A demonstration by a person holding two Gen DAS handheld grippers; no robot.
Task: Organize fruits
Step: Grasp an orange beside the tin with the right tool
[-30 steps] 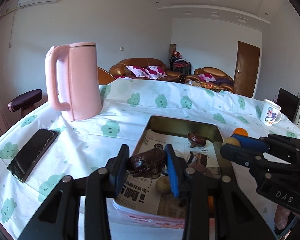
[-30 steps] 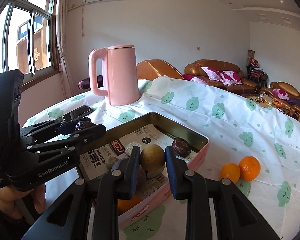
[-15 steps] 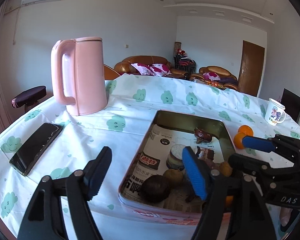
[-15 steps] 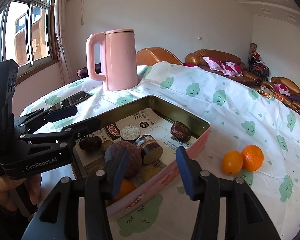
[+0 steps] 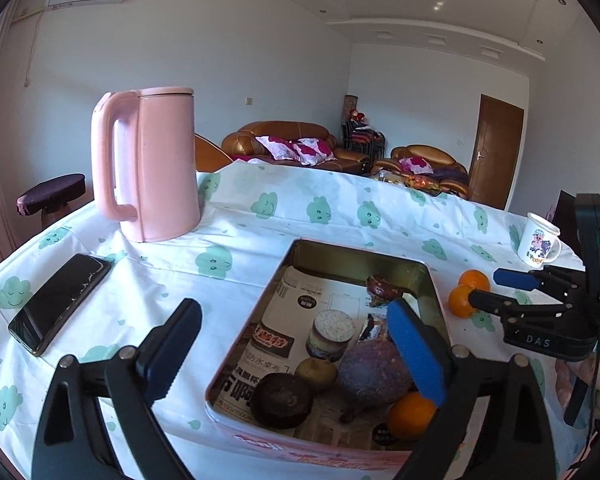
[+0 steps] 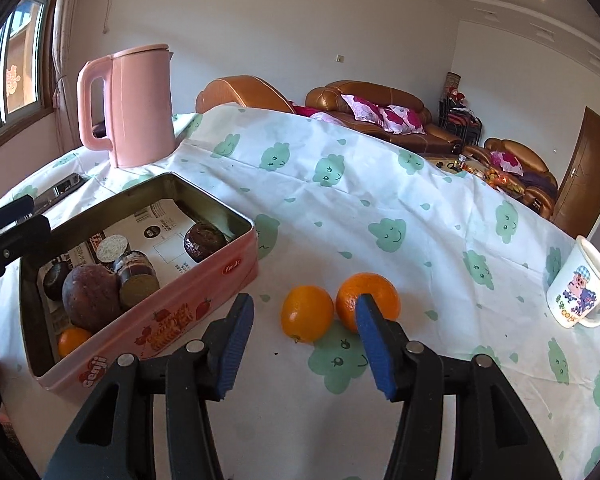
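Gaping over the tin (image 5: 364,254) — left claw (image 5: 296,354); right claw (image 6: 304,346) faces oranges (image 6: 307,317).

Both claws, left claw (image 5: 296,354) and right claw (image 6: 304,346), have black linkages, silver screws, blue pads.

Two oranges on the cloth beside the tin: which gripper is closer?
Right. The right gripper hangs open just short of the two oranges, aimed at them. The left gripper, jaws just opened and empty, sits over the tin's near end.
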